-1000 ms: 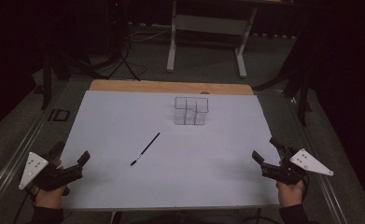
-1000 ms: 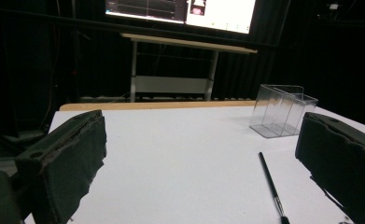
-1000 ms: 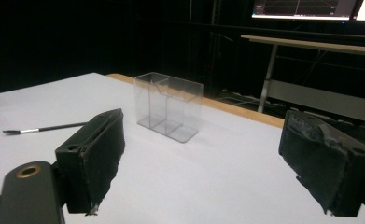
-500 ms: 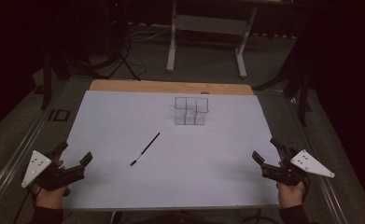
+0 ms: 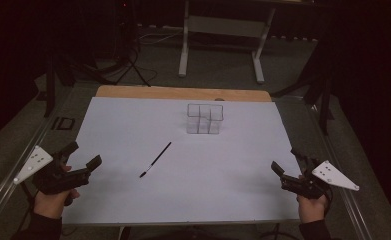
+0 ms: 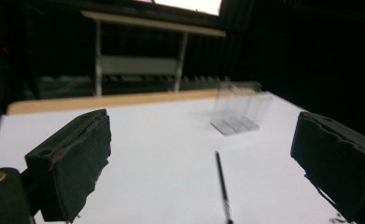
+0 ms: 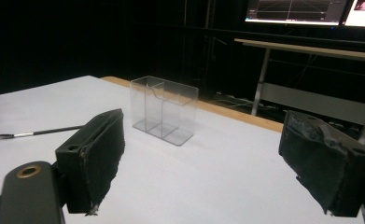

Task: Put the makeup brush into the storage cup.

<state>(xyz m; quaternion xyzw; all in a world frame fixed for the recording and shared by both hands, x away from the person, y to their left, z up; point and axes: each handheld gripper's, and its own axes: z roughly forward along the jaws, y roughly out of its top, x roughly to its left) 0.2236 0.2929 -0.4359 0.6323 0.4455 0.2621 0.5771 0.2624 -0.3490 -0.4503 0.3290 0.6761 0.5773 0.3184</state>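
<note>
Both the left gripper and right gripper wait with jaws apart at the table's near corners, leaving the slim brush and clear compartmented holder free to reach.

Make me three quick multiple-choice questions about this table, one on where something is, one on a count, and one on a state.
1. Where does the brush lie?
A. inside the clear box
B. on the white sheet, nearer the person than the clear box
C. on the floor

2. How many brushes are on the table?
A. one
B. three
C. five

3. How do the left tongs stand?
A. shut on the brush
B. open, holding nothing
C. shut on the box

Answers: 1 B, it rests flat before the clear box. 2 A, one shows. 3 B, jaws apart.
</note>
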